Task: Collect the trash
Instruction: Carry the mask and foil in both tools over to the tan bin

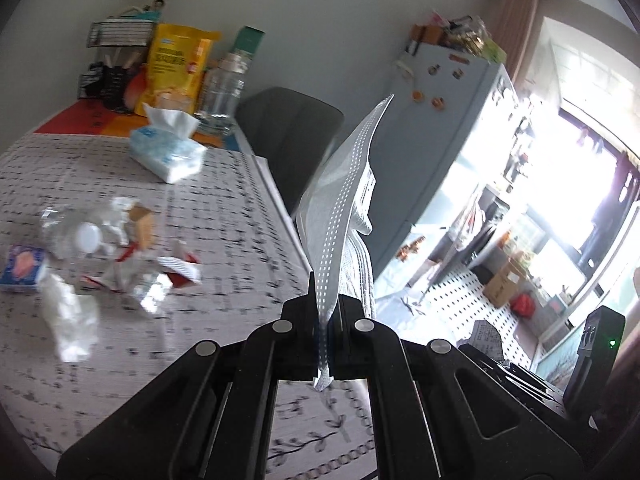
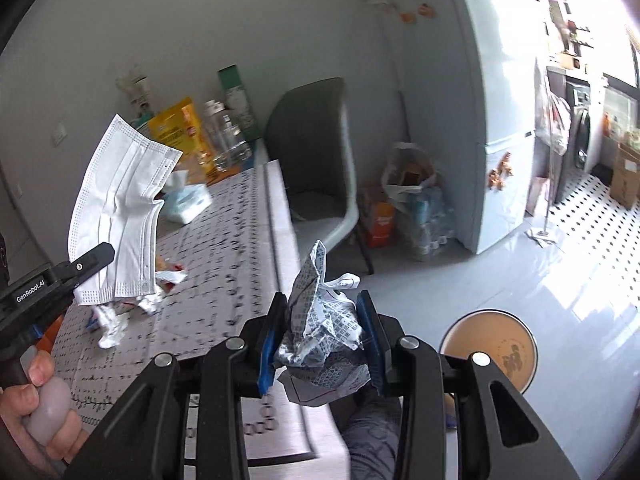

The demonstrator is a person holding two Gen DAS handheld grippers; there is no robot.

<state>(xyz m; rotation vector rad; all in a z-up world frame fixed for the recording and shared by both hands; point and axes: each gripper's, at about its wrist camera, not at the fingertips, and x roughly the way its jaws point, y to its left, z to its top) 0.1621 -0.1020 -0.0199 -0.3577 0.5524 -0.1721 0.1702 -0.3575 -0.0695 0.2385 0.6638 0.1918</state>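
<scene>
My left gripper (image 1: pixel 325 300) is shut on a white face mask (image 1: pixel 344 196) and holds it up above the table's right edge; the mask also shows in the right wrist view (image 2: pixel 120 216), with the left gripper (image 2: pixel 90 260) pinching its lower edge. My right gripper (image 2: pixel 322 312) is shut on a crumpled printed paper wad (image 2: pixel 320 320), held off the table's edge over the floor. Loose trash lies on the table: a crushed clear bottle (image 1: pixel 80 232), red-and-white wrappers (image 1: pixel 176 270), a crumpled white tissue (image 1: pixel 72 316) and a small blue box (image 1: pixel 22 268).
The table has a grey patterned cloth (image 1: pixel 224 216). A tissue pack (image 1: pixel 166 152), yellow bag (image 1: pixel 176 68) and glass jar (image 1: pixel 220 96) stand at the back. A grey chair (image 2: pixel 320 152), a fridge (image 2: pixel 480 120) and floor bags (image 2: pixel 412 200) lie beyond. A round brown-topped object (image 2: pixel 490 350) sits below right.
</scene>
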